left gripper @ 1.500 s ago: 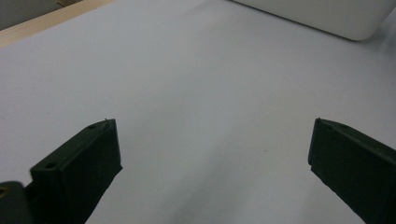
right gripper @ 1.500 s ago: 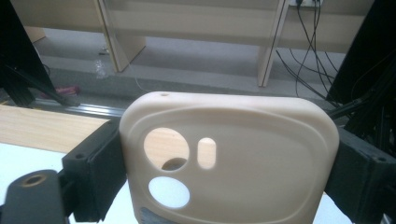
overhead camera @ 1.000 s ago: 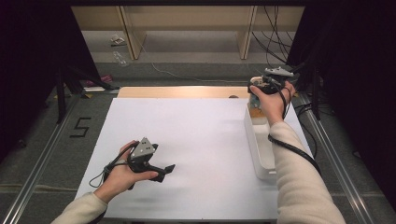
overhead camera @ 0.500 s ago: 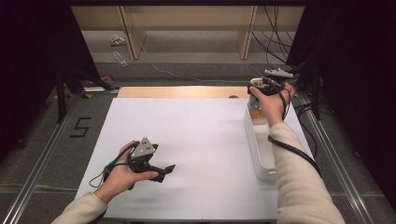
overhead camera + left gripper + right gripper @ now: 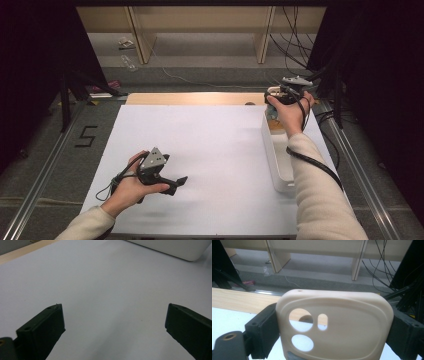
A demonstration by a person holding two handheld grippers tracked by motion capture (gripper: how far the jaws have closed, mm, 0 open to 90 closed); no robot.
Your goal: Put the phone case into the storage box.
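My right gripper (image 5: pixel 280 97) pinches a beige phone case (image 5: pixel 334 327) by its side edges, held above the far end of the white bin (image 5: pixel 272 150) at the table's right. My left gripper (image 5: pixel 172 184) sits spread wide over the bare white sheet (image 5: pixel 210 145). Beyond the case I see cables (image 5: pixel 377 260) and wooden legs (image 5: pixel 274 257).

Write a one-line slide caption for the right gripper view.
Right tongs shut on a beige phone case, held upright above the white table.

White sheet (image 5: pixel 210 150) over wooden tabletop (image 5: pixel 195 98); black "5" (image 5: pixel 86 136) on grey surround; cables (image 5: pixel 295 40) beyond.
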